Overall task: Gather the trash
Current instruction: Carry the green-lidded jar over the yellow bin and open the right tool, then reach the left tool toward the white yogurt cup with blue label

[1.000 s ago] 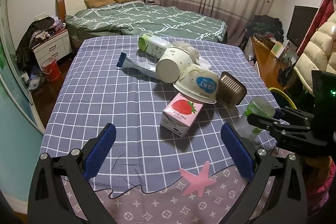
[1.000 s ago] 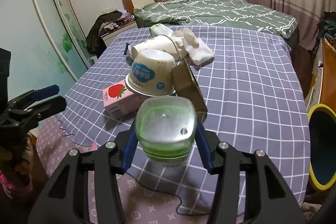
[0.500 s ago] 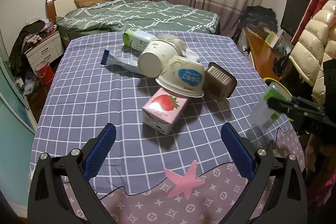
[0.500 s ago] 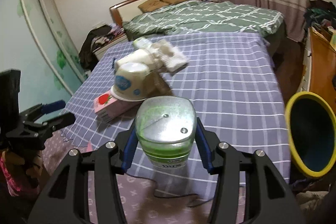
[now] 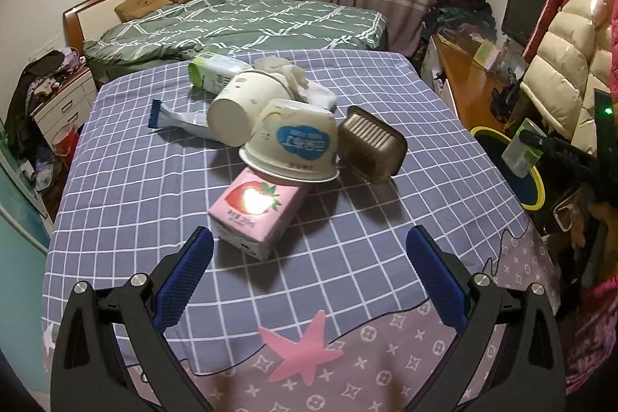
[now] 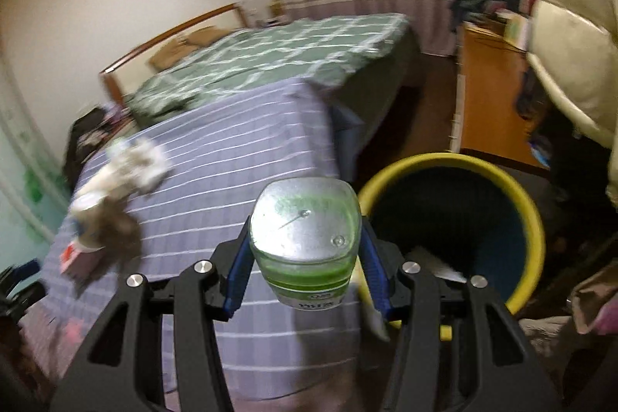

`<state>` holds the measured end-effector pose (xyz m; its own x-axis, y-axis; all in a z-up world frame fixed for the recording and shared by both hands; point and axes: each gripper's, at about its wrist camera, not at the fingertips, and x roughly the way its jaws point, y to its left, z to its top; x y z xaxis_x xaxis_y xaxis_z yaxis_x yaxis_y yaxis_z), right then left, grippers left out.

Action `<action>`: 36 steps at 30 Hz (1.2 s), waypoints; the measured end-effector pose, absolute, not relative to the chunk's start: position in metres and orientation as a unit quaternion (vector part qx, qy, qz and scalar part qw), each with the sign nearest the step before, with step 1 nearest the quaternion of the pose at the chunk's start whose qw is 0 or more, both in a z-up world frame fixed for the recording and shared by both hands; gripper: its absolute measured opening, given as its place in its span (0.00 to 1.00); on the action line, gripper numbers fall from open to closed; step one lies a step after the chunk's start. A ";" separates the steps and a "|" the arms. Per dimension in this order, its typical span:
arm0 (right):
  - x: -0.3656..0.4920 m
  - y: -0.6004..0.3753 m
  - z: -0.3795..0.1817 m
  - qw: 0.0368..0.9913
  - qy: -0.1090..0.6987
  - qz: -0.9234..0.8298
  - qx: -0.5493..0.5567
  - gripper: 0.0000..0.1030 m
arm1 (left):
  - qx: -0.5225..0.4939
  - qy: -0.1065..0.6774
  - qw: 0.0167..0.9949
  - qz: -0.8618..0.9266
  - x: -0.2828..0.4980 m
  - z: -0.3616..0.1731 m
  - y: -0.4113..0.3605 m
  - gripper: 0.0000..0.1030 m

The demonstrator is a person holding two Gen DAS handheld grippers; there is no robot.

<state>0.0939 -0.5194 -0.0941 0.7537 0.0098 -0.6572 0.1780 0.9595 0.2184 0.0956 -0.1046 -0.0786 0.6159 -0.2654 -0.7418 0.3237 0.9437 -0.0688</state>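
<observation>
The right tongs [image 6: 305,269] are clamped on a green-tinted plastic bottle [image 6: 306,238], gripped across its body by the blue pads, its flat base turned toward the camera. The bottle is carried off the right edge of the tabletop [image 5: 154,180], beside the rim of a yellow-rimmed bin [image 6: 529,211]; it is judged not yet to be over the opening. The left tongs [image 5: 309,273] are held wide apart with nothing between them, above the near edge of the tabletop, and are aimed at a pink strawberry carton [image 5: 257,215].

The bottle is judged to be light and nearly empty, with thin walls that can be dented by a hard squeeze and a smooth, possibly slippery surface; a hold across the middle of the body is considered sound. The carton is judged light and crushable, best taken across its two flat sides.

The bin's inside is seen to be dark, with some pale scrap lying near its near wall; what it is cannot be told. On the tabletop, an upturned white tub with a blue label [image 5: 293,145] is seen resting on the carton, a second white cup [image 5: 239,111] lying on its side behind it, and a ribbed brown tray [image 5: 372,143] tilted beside it. Nothing can be seen in any of them.
</observation>
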 end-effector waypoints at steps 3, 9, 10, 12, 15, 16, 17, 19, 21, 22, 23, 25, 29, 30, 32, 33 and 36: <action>0.103 -0.551 -0.108 0.919 0.358 -0.082 0.146 0.48 | 0.042 0.408 0.896 -0.167 0.098 -0.080 -0.111 0.95; 0.117 -0.588 -0.138 0.900 0.384 -0.126 0.162 0.48 | 0.049 0.411 0.895 -0.169 0.102 -0.082 -0.116 0.95; 0.117 -0.592 -0.140 0.898 0.386 -0.131 0.165 0.48 | 0.050 0.411 0.895 -0.169 0.103 -0.082 -0.118 0.95; 0.122 -0.598 -0.147 0.894 0.391 -0.140 0.170 0.49 | 0.052 0.411 0.894 -0.169 0.102 -0.083 -0.119 0.95; 0.122 -0.601 -0.151 0.892 0.392 -0.143 0.176 0.51 | 0.054 0.413 0.893 -0.170 0.103 -0.083 -0.121 0.95; 0.122 -0.601 -0.151 0.892 0.390 -0.143 0.176 0.51 | 0.055 0.413 0.893 -0.171 0.103 -0.084 -0.122 0.95; 0.121 -0.602 -0.151 0.893 0.389 -0.143 0.176 0.51 | 0.055 0.413 0.893 -0.171 0.104 -0.084 -0.122 0.95; 0.121 -0.601 -0.148 0.895 0.386 -0.141 0.175 0.51 | 0.057 0.413 0.893 -0.171 0.104 -0.084 -0.123 0.95; 0.121 -0.600 -0.146 0.896 0.383 -0.140 0.175 0.51 | 0.057 0.413 0.893 -0.172 0.104 -0.084 -0.123 0.95; 0.121 -0.599 -0.145 0.897 0.383 -0.139 0.174 0.51 | 0.058 0.412 0.893 -0.172 0.105 -0.084 -0.124 0.95; 0.121 -0.597 -0.144 0.897 0.383 -0.138 0.173 0.51 | 0.060 0.411 0.893 -0.172 0.105 -0.084 -0.124 0.95; 0.121 -0.596 -0.144 0.897 0.384 -0.136 0.172 0.51 | 0.064 0.409 0.894 -0.173 0.106 -0.084 -0.125 0.95; 0.121 -0.593 -0.149 0.895 0.390 -0.132 0.173 0.52 | 0.072 0.398 0.896 -0.185 0.111 -0.081 -0.125 0.95; 0.120 -0.592 -0.151 0.894 0.392 -0.132 0.173 0.52 | 0.074 0.394 0.896 -0.190 0.113 -0.079 -0.125 0.95; 0.120 -0.592 -0.155 0.892 0.396 -0.131 0.175 0.52 | 0.081 0.387 0.896 -0.203 0.119 -0.076 -0.126 0.95; 0.121 -0.591 -0.157 0.891 0.399 -0.130 0.175 0.52 | 0.084 0.384 0.896 -0.208 0.123 -0.075 -0.126 0.95; 0.121 -0.589 -0.160 0.889 0.403 -0.128 0.175 0.52 | 0.103 0.376 0.893 -0.222 0.135 -0.073 -0.128 0.95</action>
